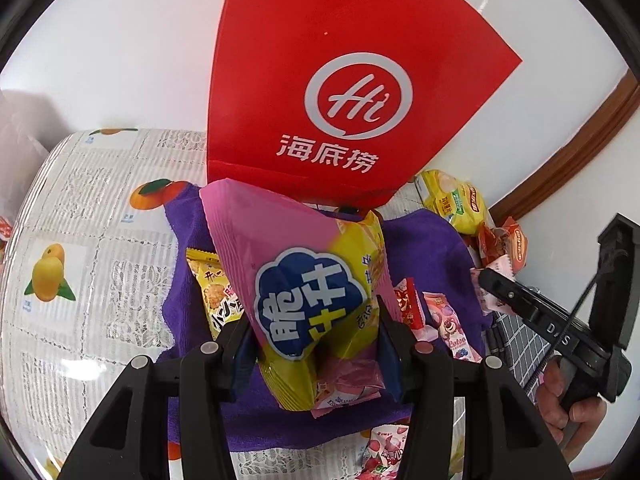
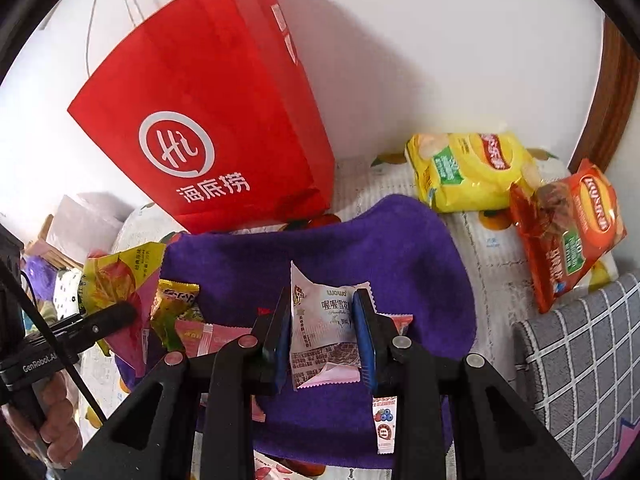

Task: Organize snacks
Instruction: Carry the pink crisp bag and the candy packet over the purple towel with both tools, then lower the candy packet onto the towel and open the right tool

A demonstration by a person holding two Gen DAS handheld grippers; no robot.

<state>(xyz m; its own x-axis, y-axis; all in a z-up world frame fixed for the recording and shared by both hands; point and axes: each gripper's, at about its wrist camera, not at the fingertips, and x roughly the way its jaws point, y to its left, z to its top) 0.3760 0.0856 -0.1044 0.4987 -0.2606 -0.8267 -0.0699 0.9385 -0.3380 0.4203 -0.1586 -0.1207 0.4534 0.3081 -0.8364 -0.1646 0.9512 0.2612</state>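
At the centre of the left wrist view, the left gripper (image 1: 316,344) is closed on a pink and yellow chip bag (image 1: 304,280) with white Chinese characters on a dark blue cloud shape, held tilted above the purple towel (image 1: 424,248). In the right wrist view, low in the centre, the right gripper (image 2: 322,332) clamps a small white sachet (image 2: 320,328) between its blue pads; the sachet reads "wow" above Chinese print.

On the towel around them lie smaller packets: a yellow cracker packet (image 1: 212,292) at centre left, and a pink bear packet (image 1: 450,328) with lettering too small to read at centre right.

Upper centre, a red paper bag (image 1: 340,80) stands against the white wall (image 1: 120,40), bearing a white "Hi" speech-bubble logo and "海底捞". At the right of the right wrist view lie a yellow chip bag (image 2: 468,168) and an orange chip bag (image 2: 568,232) marked "LUSSRU".

The towel lies on a tablecloth (image 1: 80,220) printed with fruit. A grey checked cloth (image 2: 580,360) fills the lower right, and brown wood trim (image 2: 612,92) runs at the right edge.
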